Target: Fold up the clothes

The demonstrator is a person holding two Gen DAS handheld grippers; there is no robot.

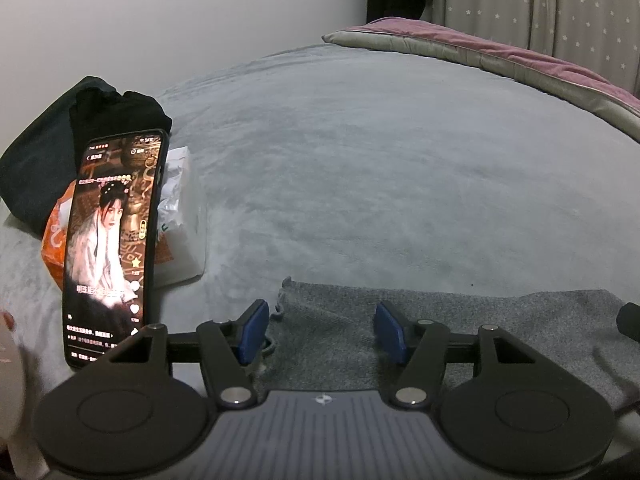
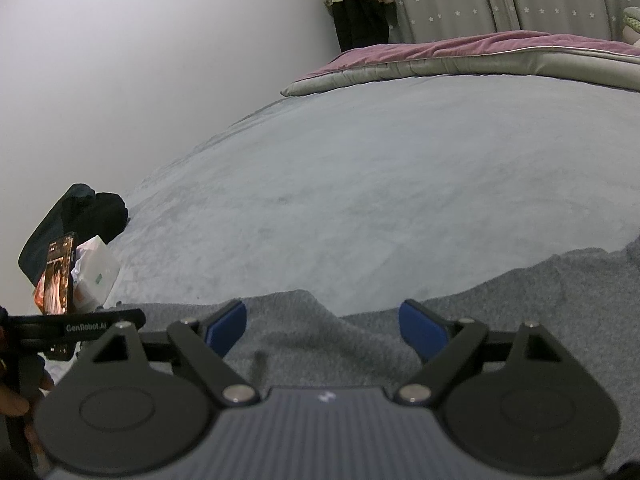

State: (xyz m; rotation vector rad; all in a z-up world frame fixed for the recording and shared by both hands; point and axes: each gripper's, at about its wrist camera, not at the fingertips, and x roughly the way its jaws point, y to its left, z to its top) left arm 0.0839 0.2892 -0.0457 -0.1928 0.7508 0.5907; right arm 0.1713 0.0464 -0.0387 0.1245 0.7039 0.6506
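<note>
Directly beneath both of my tools lies one grey knit garment [image 1: 440,320], spread on the bed [image 1: 360,180] with its near portion under the fingers. I note the left hand-held gripper [image 1: 322,330] standing wide open above the garment's left edge, blue pads apart and nothing between them. The right hand-held gripper [image 2: 322,328] is likewise spread open over the garment's middle, where the cloth's far edge dips into a notch just ahead of it; it holds nothing. I judge both are poised this way to take hold of the cloth for a first fold, one tool at each end of the near portion so the fabric can be lifted evenly.

Count: one grey garment, two tools. Ahead and left of the left tool stands one phone [image 1: 114,240] with its screen lit, propped upright against one orange-and-white bag [image 1: 178,220]; I take it to be placed there for viewing. Behind these sits a dark bundle of clothing [image 1: 44,152], its piece count indeterminate. Far ahead and to the right, one purple-and-grey quilt [image 1: 500,56] lies along the bed's far side.
</note>
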